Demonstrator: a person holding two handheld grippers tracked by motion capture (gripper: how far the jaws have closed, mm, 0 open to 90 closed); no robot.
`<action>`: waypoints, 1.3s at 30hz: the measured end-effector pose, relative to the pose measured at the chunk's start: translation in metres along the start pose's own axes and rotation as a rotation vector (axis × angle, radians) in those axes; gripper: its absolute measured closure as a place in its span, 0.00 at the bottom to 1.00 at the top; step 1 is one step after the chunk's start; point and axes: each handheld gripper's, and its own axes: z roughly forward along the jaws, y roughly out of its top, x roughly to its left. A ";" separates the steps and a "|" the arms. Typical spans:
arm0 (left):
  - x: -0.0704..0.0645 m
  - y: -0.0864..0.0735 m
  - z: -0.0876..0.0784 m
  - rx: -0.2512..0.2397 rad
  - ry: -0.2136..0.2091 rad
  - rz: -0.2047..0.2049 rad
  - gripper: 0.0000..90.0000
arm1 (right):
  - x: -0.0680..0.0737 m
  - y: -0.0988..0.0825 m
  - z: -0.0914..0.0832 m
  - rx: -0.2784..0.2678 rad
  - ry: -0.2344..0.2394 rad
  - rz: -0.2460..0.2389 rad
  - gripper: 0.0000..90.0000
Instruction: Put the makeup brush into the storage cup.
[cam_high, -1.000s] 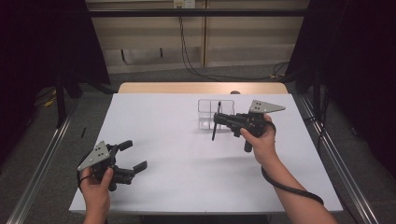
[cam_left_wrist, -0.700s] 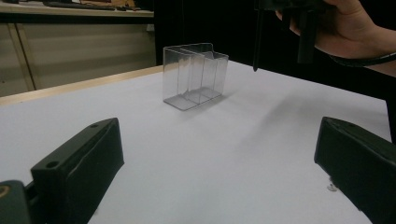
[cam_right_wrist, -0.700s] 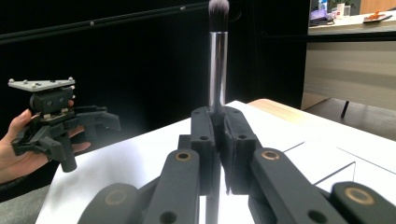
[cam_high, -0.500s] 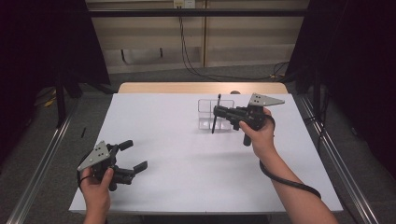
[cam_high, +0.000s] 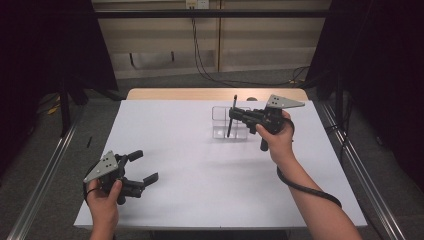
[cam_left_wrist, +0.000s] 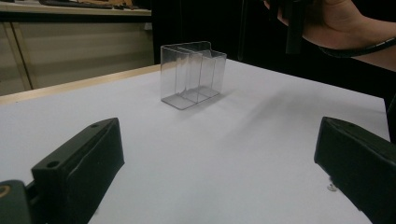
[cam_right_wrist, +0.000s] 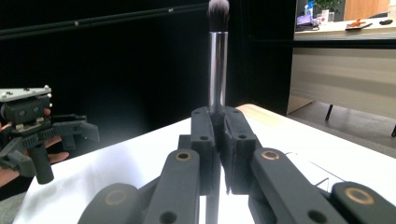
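- High view first: the right gripper (cam_high: 234, 116) is clamped tight on a makeup brush (cam_high: 231, 116), held upright with the bristles on top and the handle end pointing down.
- The brush hangs right over the clear organizer (cam_high: 229, 123) at the far side of the table (cam_high: 200, 165). Its long axis is pretty much vertical, so my guess is a straight drop into a compartment. Can't tell which slot from here.
- Right gripper view shows the brush (cam_right_wrist: 217, 60) pinched between the pads, shaft straight up.
- The left gripper (cam_high: 145, 167) is parked near the front-left corner, jaws wide, nothing in them, well apart from the organizer (cam_left_wrist: 192, 73). The right hand is clearly the nearer one.
- Table is plain white; dark curtains on both sides, cables down the back wall.
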 end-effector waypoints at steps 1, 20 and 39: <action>0.000 0.000 0.000 -0.002 -0.002 -0.001 0.01 | 0.000 0.001 0.000 -0.002 -0.001 -0.002 0.94; 0.001 -0.001 0.000 0.001 -0.007 -0.001 0.01 | -0.010 0.007 0.005 -0.003 -0.044 -0.029 0.94; 0.001 -0.002 0.002 0.003 -0.010 -0.001 0.01 | -0.020 0.016 0.010 0.000 -0.082 -0.035 0.94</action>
